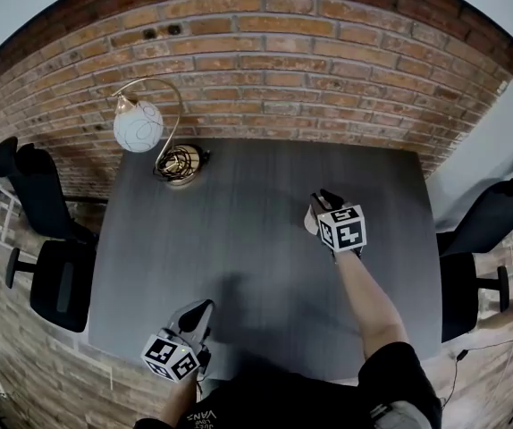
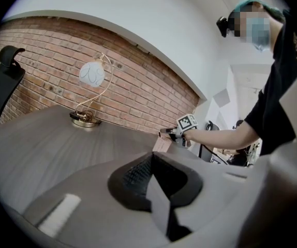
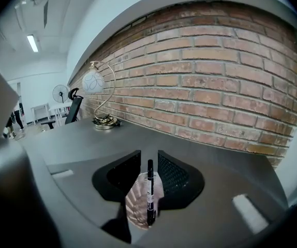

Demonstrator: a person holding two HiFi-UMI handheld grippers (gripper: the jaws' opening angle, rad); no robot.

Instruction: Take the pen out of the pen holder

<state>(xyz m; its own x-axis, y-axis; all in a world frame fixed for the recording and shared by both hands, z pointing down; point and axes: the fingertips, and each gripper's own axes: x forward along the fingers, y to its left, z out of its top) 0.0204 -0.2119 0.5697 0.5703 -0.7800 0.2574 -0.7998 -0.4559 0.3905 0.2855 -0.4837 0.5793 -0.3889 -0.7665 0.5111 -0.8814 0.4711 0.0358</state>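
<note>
Pen (image 3: 149, 190) upright against the pink ribbed pen holder (image 3: 135, 205) on the counter (image 1: 239, 239), flanked by the right claw (image 3: 149, 161), whose jaws are apart: grasp apparently pending, requiring closure then a vertical lift; left claw (image 2: 156, 169) agape, empty.

The table (image 1: 256, 239) looks matt grey with fine wood grain; the brick wall (image 1: 265, 61) at twelve o'clock is rough; the lamp (image 1: 180, 162) at ten o'clock is shiny brass-like metal, its globe (image 1: 138, 125) frosted; the pen (image 3: 150, 187) is glossy black plastic.
</note>
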